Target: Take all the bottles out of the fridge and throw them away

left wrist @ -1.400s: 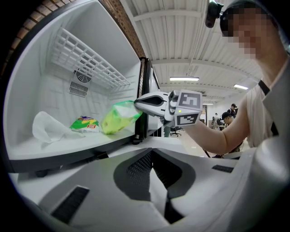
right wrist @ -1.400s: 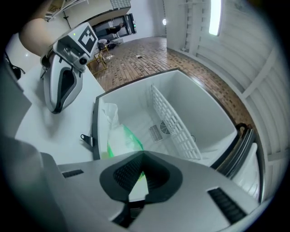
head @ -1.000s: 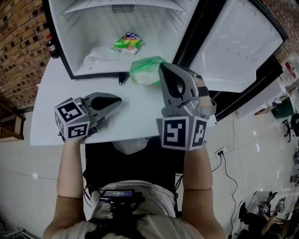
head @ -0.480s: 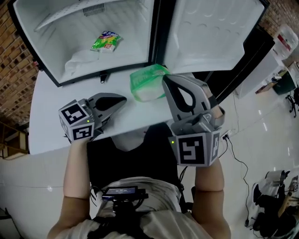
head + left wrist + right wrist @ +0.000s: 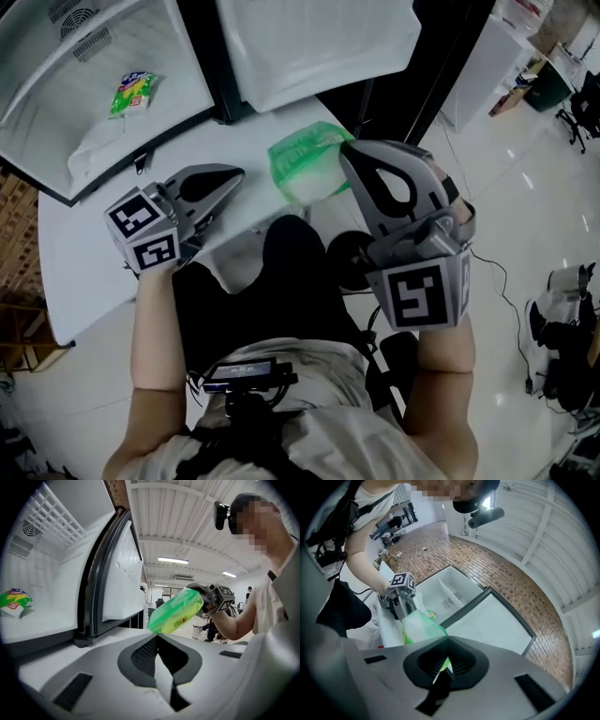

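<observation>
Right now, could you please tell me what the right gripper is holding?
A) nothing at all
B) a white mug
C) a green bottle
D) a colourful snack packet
C: the right gripper has its jaws closed on the green bottle, while the colourful packet lies inside the open fridge.

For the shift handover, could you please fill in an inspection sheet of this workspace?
Surface: white tabletop before the open white fridge.
Job's things: green translucent plastic bottle, outside the fridge, held above the tabletop.
Clutter: green-and-yellow snack packet inside the fridge.
Grippers: right tool shut on the bottle; left tool shut, empty.
Cables: thin black cable on the glossy white tiled floor.
Surroundings: brown brick wall behind the fridge.
</observation>
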